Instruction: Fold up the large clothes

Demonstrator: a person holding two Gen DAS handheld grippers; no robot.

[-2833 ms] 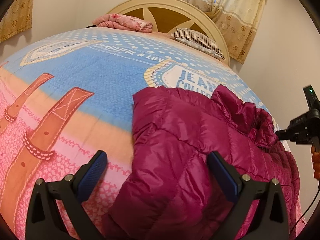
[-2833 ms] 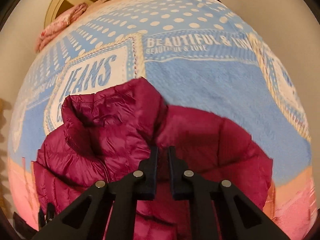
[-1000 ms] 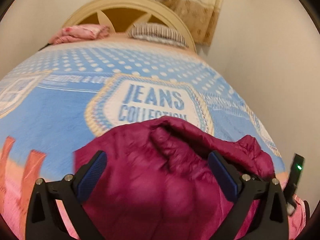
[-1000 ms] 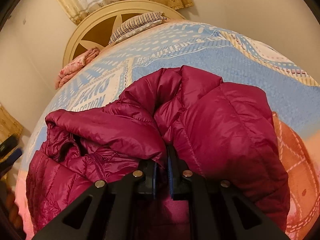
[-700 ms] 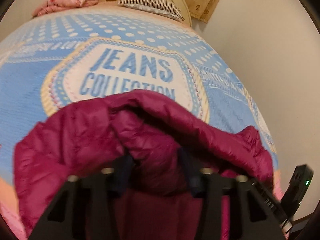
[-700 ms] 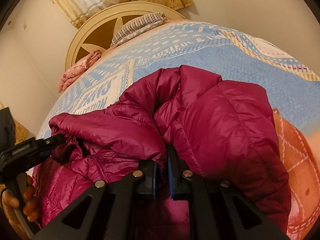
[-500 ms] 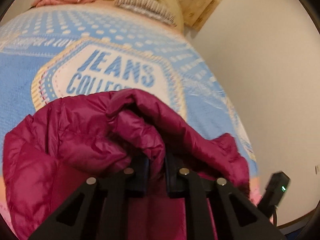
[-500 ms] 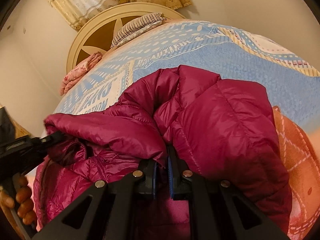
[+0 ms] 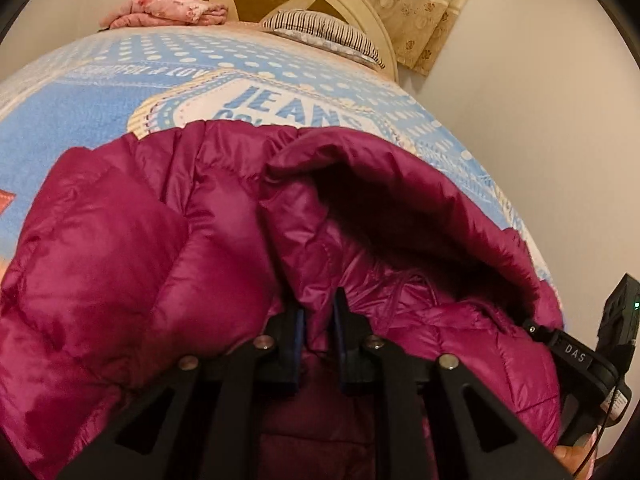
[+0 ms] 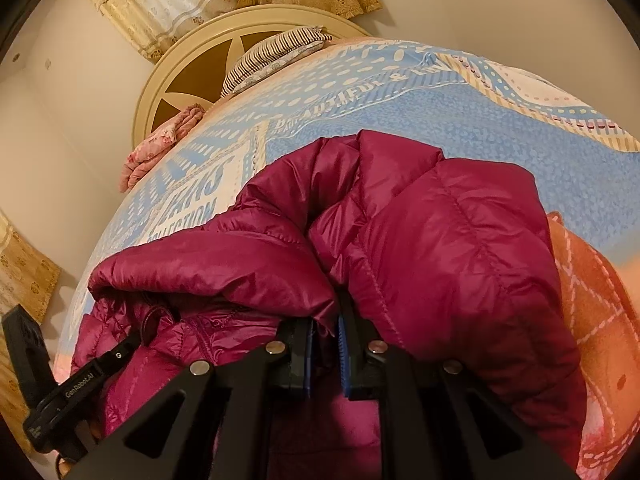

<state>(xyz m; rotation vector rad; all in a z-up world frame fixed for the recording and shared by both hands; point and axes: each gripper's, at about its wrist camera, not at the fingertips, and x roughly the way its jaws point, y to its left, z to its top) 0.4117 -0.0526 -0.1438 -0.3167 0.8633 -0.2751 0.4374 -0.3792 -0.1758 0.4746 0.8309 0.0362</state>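
Jacket (image 9: 168, 240) — a magenta quilted puffer — lies bunched on the bed (image 9: 80, 104), and we hold it in two places. Our left gripper (image 9: 318, 320) has its fingers drawn close on a ridge of fabric beside the dark collar opening, which gapes just ahead and to the right of them. Our right gripper (image 10: 325, 334) likewise has its fingers nearly pressed together, pinching a fold where a puffy panel bulges to their right and a rolled edge runs off to their left.

We judge the two pinches are set along one edge so it can be carried as a line — slick, padded cloth slides out of a loose or single hold. The fold looks early: the jacket is still heaped, not flat.

Beyond the fingers, at the headboard (image 10: 192, 68), sit a striped pillow (image 9: 320, 34) and a pink bundle (image 9: 164, 10), well apart from our work.
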